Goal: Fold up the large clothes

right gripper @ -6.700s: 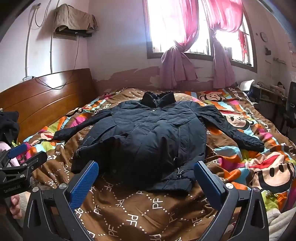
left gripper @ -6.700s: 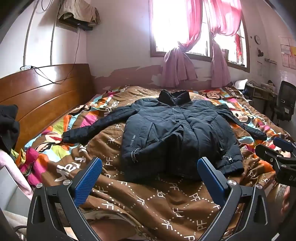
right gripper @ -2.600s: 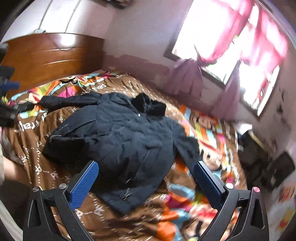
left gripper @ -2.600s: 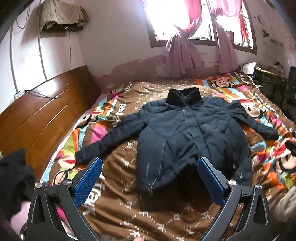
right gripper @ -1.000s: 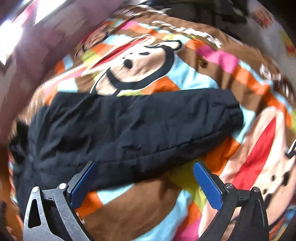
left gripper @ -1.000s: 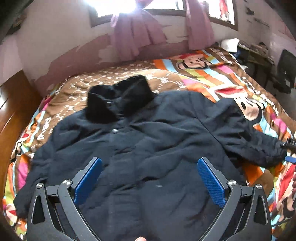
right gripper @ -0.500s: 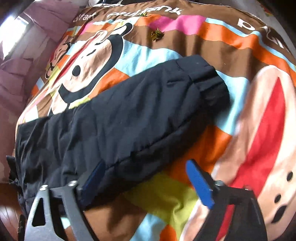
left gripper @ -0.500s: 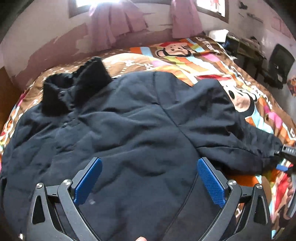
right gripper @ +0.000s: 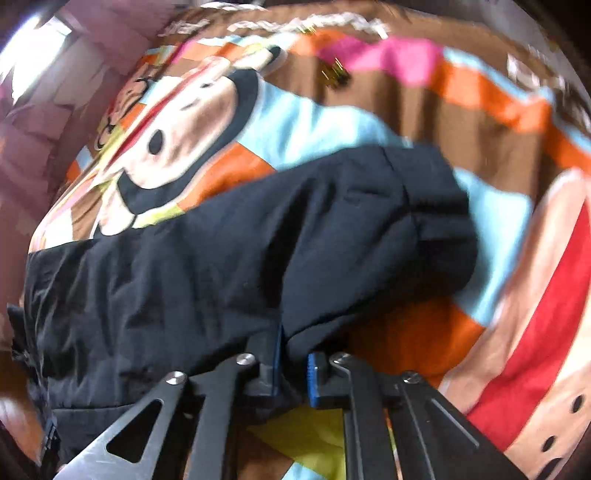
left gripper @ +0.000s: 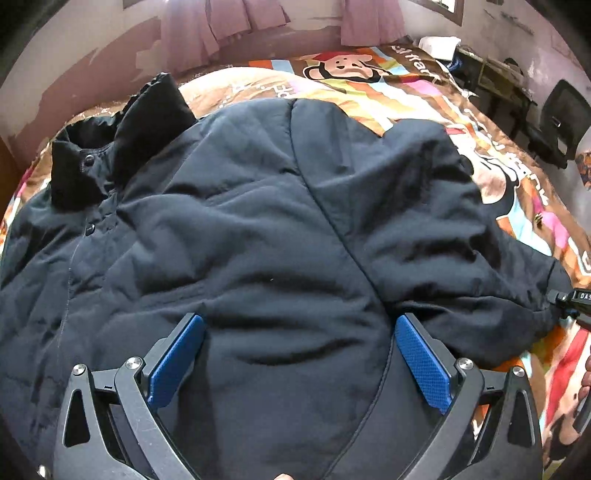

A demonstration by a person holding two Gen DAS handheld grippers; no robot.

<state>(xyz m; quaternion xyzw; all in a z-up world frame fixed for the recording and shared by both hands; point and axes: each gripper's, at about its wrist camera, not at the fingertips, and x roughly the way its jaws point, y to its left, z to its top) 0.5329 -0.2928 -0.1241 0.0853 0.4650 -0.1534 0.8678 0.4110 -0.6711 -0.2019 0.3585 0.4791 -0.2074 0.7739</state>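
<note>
Dark navy padded jacket [left gripper: 258,229]: laid front-up and spread across a bed covered by a brown, orange and blue cartoon-monkey quilt [left gripper: 388,85]. Left wrist view: black stand-up collar [left gripper: 118,144] at the jacket's far left end, snap buttons just below it; one sleeve [left gripper: 461,258] runs out from the jacket body toward the right, over the quilt. Left gripper [left gripper: 299,363] poised over the jacket's chest, blue-padded fingers [left gripper: 175,363] spread wide, nothing between them. Pink curtains [left gripper: 221,22] beyond the jacket; black chair [left gripper: 561,122] off its right side. Right wrist view, blurred: right gripper [right gripper: 293,369] nearly closed, blue pads pinching a fold at the near edge of the jacket sleeve [right gripper: 295,236], cuff [right gripper: 432,206] resting on the quilt's monkey print.
</note>
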